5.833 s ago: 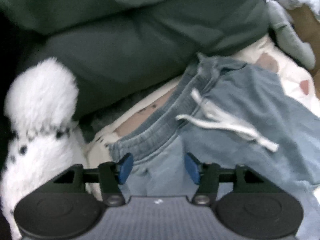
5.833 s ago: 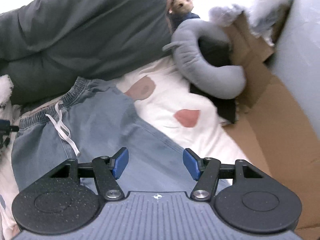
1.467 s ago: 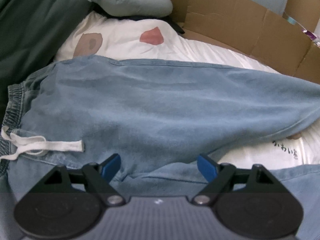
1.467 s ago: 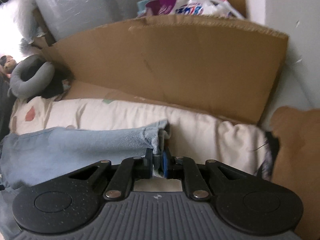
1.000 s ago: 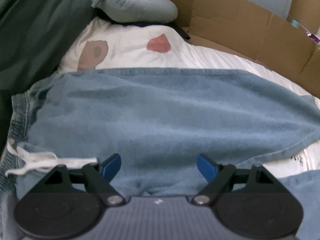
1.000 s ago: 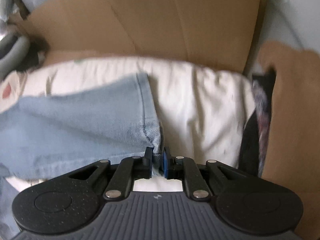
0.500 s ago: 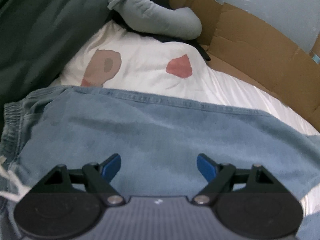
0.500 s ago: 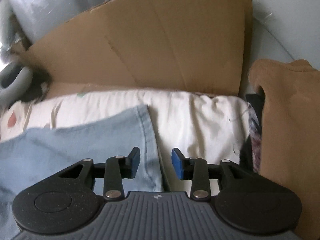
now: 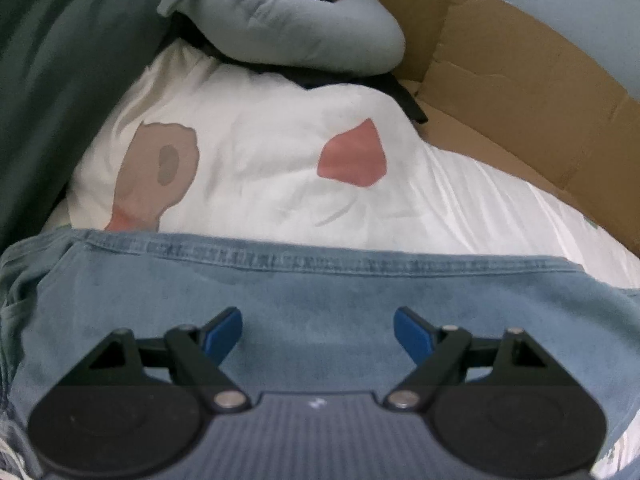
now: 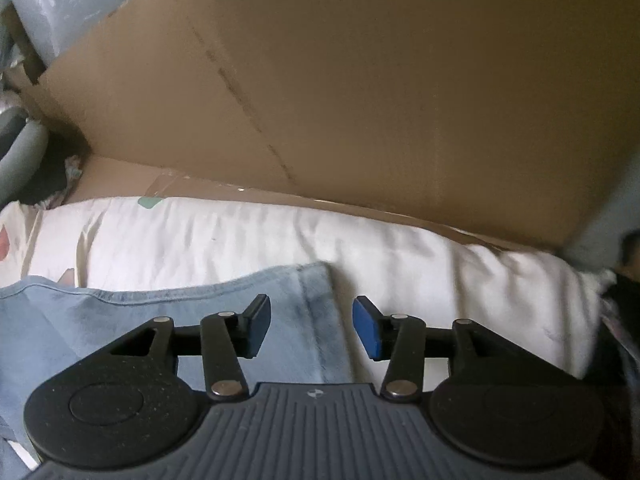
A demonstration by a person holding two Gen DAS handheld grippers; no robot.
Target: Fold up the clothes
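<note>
Light blue denim trousers [image 9: 320, 292] lie flat across a white bed sheet [image 9: 260, 152], their stitched side seam running left to right. My left gripper [image 9: 318, 330] hovers over the upper part of the trousers, jaws wide open with only cloth beneath them. In the right wrist view the hem end of a trouser leg [image 10: 316, 300] lies on the sheet [image 10: 400, 264]. My right gripper [image 10: 310, 326] is over that hem, its jaws opening; the blue pads stand clear of the cloth.
A grey neck pillow [image 9: 280, 24] and dark green bedding [image 9: 60, 80] lie beyond the trousers on the left. Brown cardboard [image 9: 520, 92] [image 10: 360, 80] borders the far side of the bed.
My right gripper let go of the trouser hem and its jaws spread apart. The left gripper slid across the trousers toward the far seam, so the drawstring left view.
</note>
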